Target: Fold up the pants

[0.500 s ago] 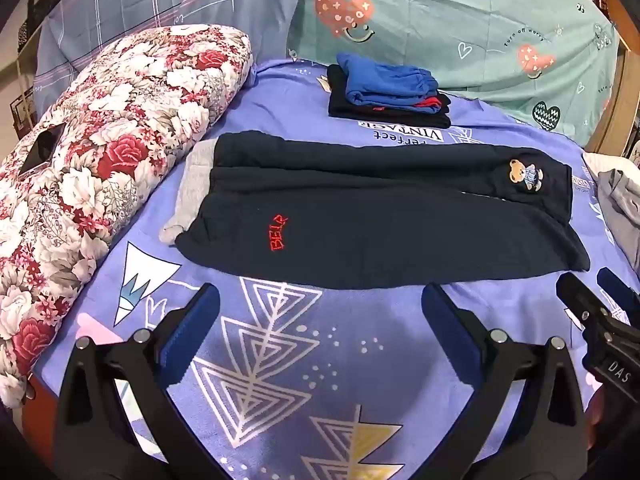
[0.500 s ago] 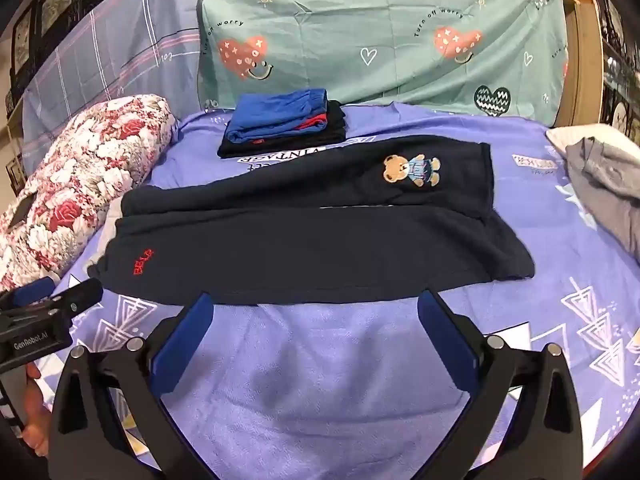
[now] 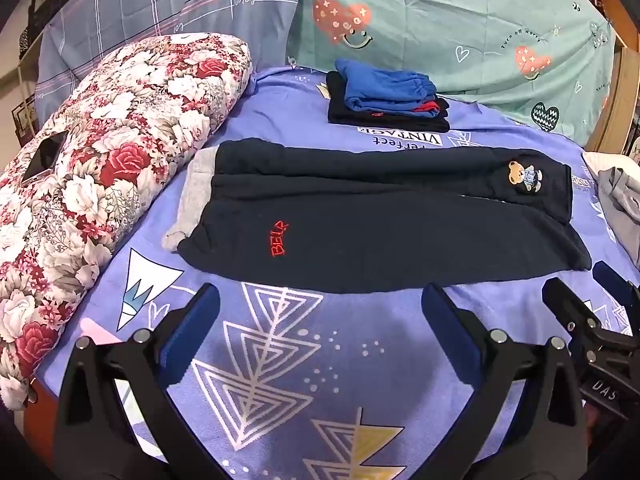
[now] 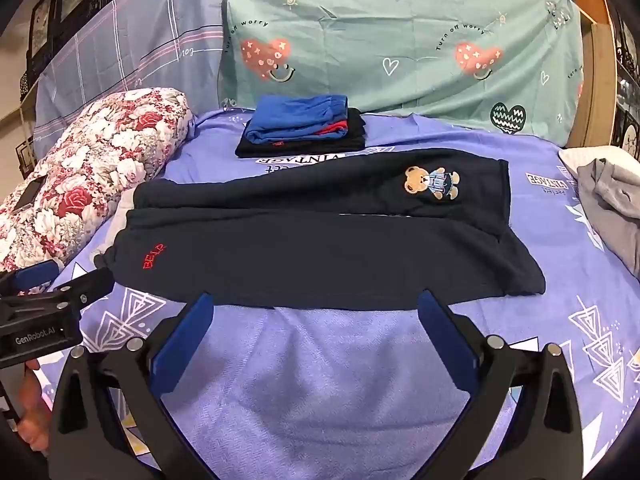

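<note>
A big bed [image 3: 360,380] with a purple sheet fills both views. A teal cover with hearts [image 4: 400,40] hangs behind it. A long flowery quilt roll [image 3: 100,168] lies along the left side of the bed.

The dark navy pants [image 3: 380,232] lie flat across the middle of the bed, folded in half the long way, one leg on top of the other. They have a little bear picture [image 4: 432,184] near the right end and red letters [image 3: 280,238] near the left end.

A small pile of folded clothes [image 4: 304,128], blue on top, sits behind the pants. A grey cloth [image 4: 612,208] lies at the right edge.

The left gripper [image 3: 320,320] has its fingers wide open and holds nothing. The right gripper [image 4: 314,320] is wide open too, holding nothing. Both are at the near edge of the pants.
</note>
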Demonstrator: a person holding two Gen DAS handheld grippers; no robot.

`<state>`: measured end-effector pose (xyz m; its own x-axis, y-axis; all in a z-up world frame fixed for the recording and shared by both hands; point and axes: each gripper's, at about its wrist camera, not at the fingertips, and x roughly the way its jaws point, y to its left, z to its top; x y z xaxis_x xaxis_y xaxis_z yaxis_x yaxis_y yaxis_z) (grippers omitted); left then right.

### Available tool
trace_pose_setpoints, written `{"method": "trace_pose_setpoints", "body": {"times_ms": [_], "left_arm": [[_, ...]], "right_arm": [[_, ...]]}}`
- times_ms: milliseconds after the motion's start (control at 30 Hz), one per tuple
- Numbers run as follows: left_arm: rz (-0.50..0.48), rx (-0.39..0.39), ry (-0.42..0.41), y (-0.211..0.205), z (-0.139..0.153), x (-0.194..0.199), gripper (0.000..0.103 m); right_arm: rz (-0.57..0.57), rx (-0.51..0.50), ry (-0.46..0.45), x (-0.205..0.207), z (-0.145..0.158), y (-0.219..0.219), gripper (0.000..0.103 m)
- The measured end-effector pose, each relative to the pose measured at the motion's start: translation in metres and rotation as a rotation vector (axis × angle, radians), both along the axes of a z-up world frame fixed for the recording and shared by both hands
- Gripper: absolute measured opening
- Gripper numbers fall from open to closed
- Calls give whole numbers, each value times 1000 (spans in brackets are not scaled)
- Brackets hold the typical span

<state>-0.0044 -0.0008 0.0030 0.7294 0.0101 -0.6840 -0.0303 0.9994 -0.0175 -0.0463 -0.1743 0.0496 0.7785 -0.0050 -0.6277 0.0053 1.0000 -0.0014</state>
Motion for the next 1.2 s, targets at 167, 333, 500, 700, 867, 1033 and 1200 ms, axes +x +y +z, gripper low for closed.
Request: {"method": "trace_pose_setpoints", "body": {"times_ms": [167, 333, 500, 700, 867, 1033, 1200], "left_arm": [[-1, 2, -6, 0, 2, -2, 101], [-2, 6, -4, -3, 2, -4, 101], [-4, 7, -4, -4, 2, -5, 101], [-4, 6, -1, -5, 2, -6, 101], [-5, 2, 2, -3, 1, -6, 101], [-9, 3, 4, -4, -1, -4, 101], [-10, 4, 4, -5, -1, -4, 101]], "right_arm": [[-1, 24, 3, -2, -1, -4, 102], [-6, 38, 2, -4, 0, -6, 102], [-8, 40, 5, -4, -1, -7, 102], [-7, 45, 4, -4, -2, -7, 102], [-4, 47, 9, -4, -3, -6, 102], [4, 52, 9, -3, -5, -6, 102], [6, 51, 12, -2, -6, -5, 102]]}}
